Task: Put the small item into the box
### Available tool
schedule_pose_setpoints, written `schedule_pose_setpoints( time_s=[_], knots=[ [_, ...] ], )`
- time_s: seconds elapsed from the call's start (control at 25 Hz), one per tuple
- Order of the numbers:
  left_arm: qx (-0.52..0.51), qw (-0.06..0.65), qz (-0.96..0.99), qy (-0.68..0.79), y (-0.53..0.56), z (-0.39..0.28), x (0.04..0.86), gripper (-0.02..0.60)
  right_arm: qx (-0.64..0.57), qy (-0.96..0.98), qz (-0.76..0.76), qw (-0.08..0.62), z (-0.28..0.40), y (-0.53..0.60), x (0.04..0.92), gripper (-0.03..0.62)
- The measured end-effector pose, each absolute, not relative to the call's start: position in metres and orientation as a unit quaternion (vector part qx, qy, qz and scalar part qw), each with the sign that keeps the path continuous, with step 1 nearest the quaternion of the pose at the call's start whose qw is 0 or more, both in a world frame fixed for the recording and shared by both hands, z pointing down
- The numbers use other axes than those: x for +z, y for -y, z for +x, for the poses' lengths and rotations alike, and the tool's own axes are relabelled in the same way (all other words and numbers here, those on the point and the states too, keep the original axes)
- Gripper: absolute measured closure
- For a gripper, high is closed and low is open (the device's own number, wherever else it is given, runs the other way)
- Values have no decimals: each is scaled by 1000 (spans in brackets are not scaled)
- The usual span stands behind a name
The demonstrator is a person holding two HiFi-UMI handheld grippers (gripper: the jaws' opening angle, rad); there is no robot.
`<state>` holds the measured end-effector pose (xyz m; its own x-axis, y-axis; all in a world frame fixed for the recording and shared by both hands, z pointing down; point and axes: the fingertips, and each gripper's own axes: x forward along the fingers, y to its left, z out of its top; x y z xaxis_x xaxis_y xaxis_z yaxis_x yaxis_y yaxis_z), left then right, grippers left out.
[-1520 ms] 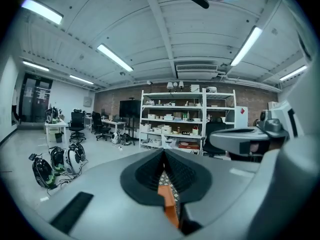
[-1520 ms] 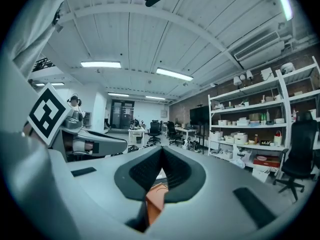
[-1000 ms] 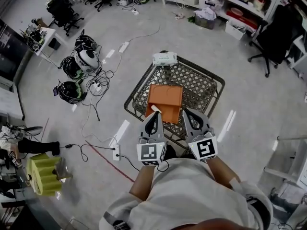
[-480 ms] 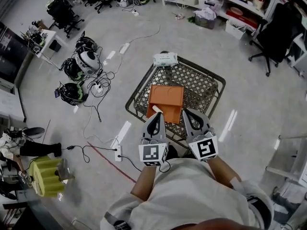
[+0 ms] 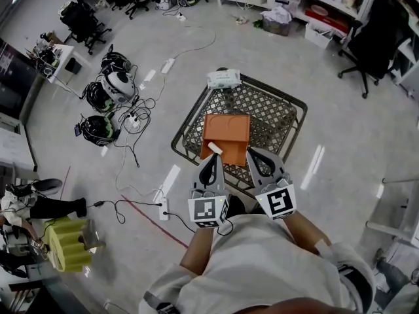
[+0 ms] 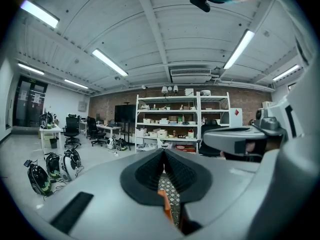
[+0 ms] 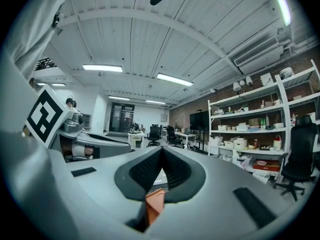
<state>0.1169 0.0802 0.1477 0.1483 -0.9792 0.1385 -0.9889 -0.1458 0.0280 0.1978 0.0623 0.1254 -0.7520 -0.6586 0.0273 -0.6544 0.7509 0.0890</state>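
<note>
An orange box lies in a wire mesh cart on the floor. A small white item shows at the box's near left corner, right beyond the tip of my left gripper. Whether that tip touches it I cannot tell. The left gripper view shows the left gripper shut with nothing between its pads, and mesh and the orange box below. My right gripper is beside it over the cart's near end. The right gripper is shut and empty, with the orange box beneath it.
A white packet rests on the cart's far rim. Helmets, cables and a power strip lie on the floor to the left. A yellow object sits at near left. An office chair and shelves stand at the far right.
Both grippers stay shut over the cart's near end. Only the head view has shifted slightly.
</note>
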Motion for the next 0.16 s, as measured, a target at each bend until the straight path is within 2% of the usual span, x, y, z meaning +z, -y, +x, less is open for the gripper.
schedule_pose_setpoints(
  time_s=[0.16],
  knots=[
    [42, 55, 754, 653, -83, 114, 149, 572, -39, 936, 349, 25, 194, -64, 126, 591]
  ],
)
